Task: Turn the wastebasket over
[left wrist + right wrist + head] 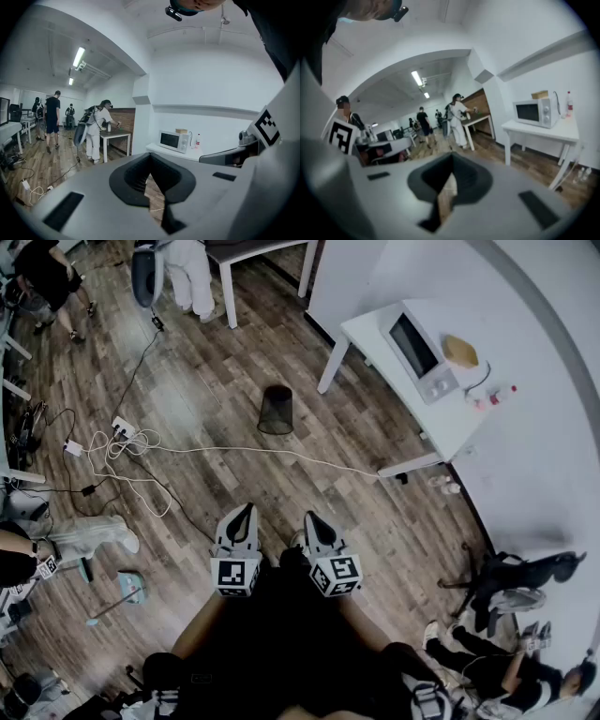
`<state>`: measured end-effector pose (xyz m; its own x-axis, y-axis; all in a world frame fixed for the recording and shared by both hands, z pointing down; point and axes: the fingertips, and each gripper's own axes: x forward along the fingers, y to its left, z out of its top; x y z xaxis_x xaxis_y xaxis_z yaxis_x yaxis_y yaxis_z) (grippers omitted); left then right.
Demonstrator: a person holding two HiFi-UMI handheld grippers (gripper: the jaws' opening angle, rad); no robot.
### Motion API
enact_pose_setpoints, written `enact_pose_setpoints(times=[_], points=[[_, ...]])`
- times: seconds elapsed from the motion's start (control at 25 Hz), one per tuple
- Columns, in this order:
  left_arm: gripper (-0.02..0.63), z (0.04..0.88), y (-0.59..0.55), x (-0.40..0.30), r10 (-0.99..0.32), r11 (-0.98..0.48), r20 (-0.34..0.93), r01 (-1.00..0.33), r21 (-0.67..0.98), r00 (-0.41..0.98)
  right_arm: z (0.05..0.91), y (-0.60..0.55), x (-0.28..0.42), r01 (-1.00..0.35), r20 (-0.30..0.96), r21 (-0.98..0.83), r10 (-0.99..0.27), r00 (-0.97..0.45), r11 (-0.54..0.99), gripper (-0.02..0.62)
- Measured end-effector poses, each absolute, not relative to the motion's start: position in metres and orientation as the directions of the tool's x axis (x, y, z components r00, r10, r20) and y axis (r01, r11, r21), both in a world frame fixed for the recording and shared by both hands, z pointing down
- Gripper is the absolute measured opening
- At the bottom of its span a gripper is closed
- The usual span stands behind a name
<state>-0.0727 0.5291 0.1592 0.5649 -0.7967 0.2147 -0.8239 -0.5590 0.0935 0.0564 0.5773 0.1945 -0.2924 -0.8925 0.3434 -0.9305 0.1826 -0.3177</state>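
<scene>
A black mesh wastebasket (pixel 276 410) stands on the wooden floor, well ahead of both grippers and just left of the white table. Its narrower end looks to be on top, though I cannot be sure. My left gripper (pixel 242 514) and right gripper (pixel 312 519) are held side by side close to my body, both shut and empty. Their tips point toward the basket from a good distance. In the left gripper view the jaws (pixel 151 187) meet with only floor showing behind them. The right gripper view shows the same for its jaws (pixel 445 192). Neither gripper view shows the basket.
A white table (pixel 441 423) with a microwave (pixel 417 348) stands at the right wall. A white cable (pixel 281 454) crosses the floor between me and the basket, and more cables and a power strip (pixel 122 427) lie at left. People stand at the back and sit at the right.
</scene>
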Motion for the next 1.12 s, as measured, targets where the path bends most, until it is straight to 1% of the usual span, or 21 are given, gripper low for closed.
enact_pose_setpoints(times=[0.4, 0.64, 0.84, 0.96, 1.12], points=[[0.035, 0.158, 0.520, -0.075, -0.777, -0.589, 0.222, -0.805, 0.073, 0.589, 0.188, 0.568, 0.054, -0.927, 0.315, -0.341, -0.910, -0.269, 0.156, 0.032], [0.035, 0.160, 0.519, -0.085, -0.766, -0.601, 0.225, -0.795, 0.084, 0.603, 0.190, 0.567, 0.042, -0.935, 0.331, -0.325, -0.908, -0.255, 0.144, 0.032], [0.035, 0.165, 0.516, -0.104, -0.753, -0.616, 0.224, -0.782, 0.092, 0.619, 0.195, 0.565, 0.023, -0.945, 0.348, -0.305, -0.910, -0.227, 0.119, 0.032], [0.035, 0.172, 0.518, -0.119, -0.750, -0.610, 0.218, -0.780, 0.137, 0.625, 0.200, 0.569, 0.009, -0.950, 0.356, -0.296, -0.911, -0.210, 0.103, 0.032], [0.035, 0.183, 0.518, -0.136, -0.745, -0.614, 0.234, -0.779, 0.125, 0.625, 0.205, 0.573, -0.002, -0.952, 0.365, -0.291, -0.909, -0.203, 0.095, 0.032]])
